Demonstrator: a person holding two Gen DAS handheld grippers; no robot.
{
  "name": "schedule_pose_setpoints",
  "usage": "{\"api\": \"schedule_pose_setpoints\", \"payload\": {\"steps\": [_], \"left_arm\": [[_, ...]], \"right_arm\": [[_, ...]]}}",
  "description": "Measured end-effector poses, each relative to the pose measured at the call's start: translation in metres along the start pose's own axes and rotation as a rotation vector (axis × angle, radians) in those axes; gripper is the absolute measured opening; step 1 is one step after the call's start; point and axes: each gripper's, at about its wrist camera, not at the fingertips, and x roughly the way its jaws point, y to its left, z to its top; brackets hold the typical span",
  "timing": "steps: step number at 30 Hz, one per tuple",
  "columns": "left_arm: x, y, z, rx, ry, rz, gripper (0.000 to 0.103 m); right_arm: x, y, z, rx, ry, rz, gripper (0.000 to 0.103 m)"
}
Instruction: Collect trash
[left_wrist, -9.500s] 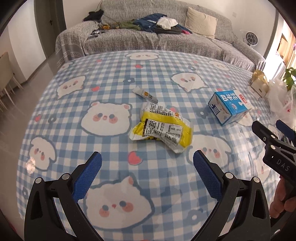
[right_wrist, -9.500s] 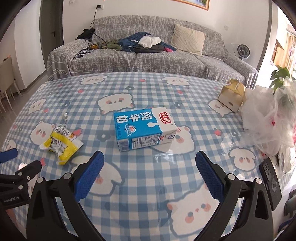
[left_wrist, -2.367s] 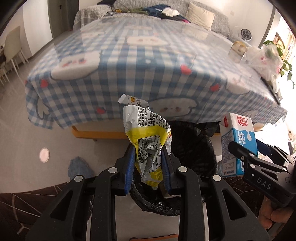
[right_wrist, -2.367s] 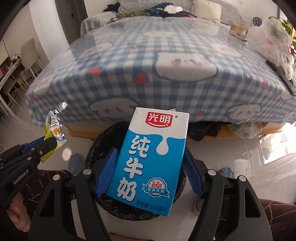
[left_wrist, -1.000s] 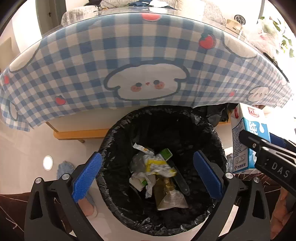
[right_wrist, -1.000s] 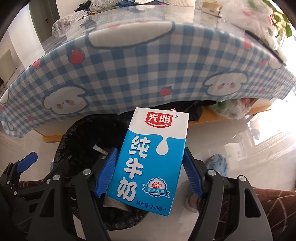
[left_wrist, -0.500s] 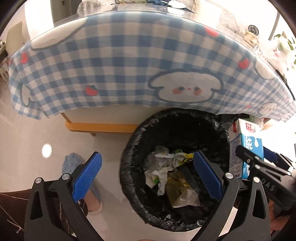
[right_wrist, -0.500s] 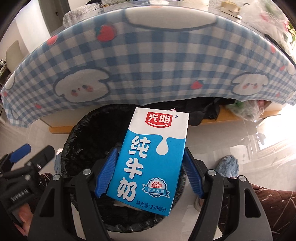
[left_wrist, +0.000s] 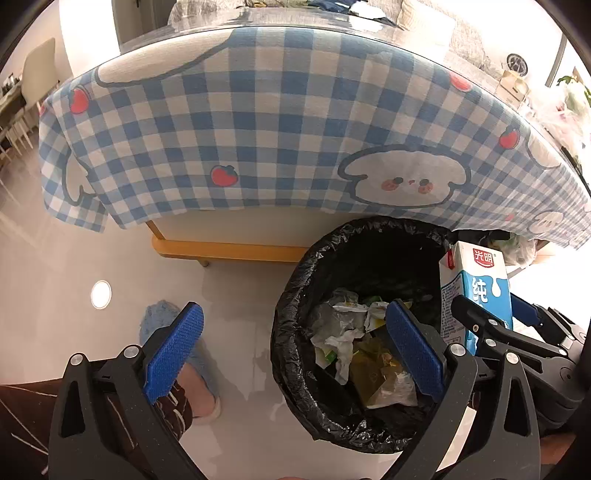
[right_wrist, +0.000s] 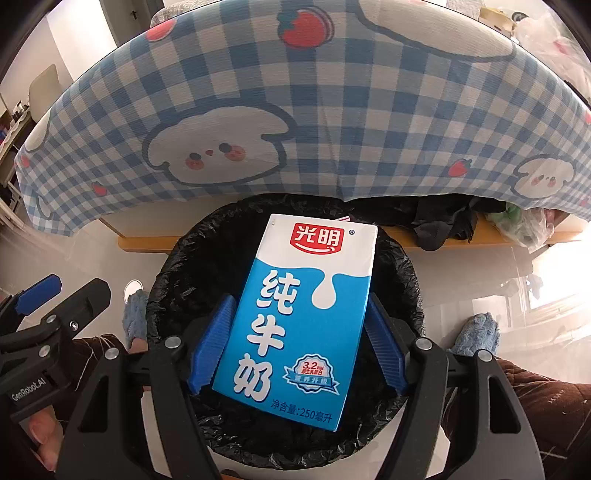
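Carton (right_wrist: 301, 317) of milk, blue & white, red logo at top: upright, long axis vertical w/ slight lean to the right, printed face toward right wrist cam, top end pointing up toward table edge. Clamped at its lower half between the blue pads of the right gripper (right_wrist: 297, 343), one pad on each narrow side; held in the air over the trash bin (right_wrist: 177, 273), bottom edge above the bin's mouth, not resting on anything. Right gripper reaches in from the near side, fingers pointing fwd & somewhat down at the bin. Left gripper (left_wrist: 293, 350) spread wide, nothing between its pads; right pad (left_wrist: 413, 350) over the bin opening, left pad (left_wrist: 173, 352) over bare floor beside bin. In left wrist view same carton (left_wrist: 476, 288) stands at bin's right rim, right gripper (left_wrist: 491, 323) around it. Bin: black liner, sits on the floor just in front of the table, crumpled wrappers (left_wrist: 365, 354) inside. Tablecloth (left_wrist: 280, 122), blue check w/ dog faces & strawberries, hangs over table edge behind bin. Slipper (left_wrist: 199, 373), blue, on a foot left of bin.
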Motion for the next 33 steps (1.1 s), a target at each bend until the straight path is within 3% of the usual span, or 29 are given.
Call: {"api": "schedule_pose_setpoints", "payload": {"steps": [12,16,25,33], "left_arm": [[-0.007,0.000,0.004,-0.015,-0.010,-0.010,0.097],[-0.022,-0.003,0.009,-0.011,-0.025,-0.029,0.097],[-0.075,-0.010,0.029,0.001,-0.078,-0.047,0.097],[-0.124,-0.018,0.041,0.043,-0.144,-0.042,0.097]], "right_arm": [[-0.021,-0.010,0.005,0.023,-0.037,-0.049,0.087],[-0.046,-0.017,0.013,0.033,-0.086,-0.080,0.095],[-0.113,-0.038,0.029,0.058,-0.181,-0.083,0.095],[-0.174,-0.030,0.032,0.017,-0.268,-0.067,0.095]]}}
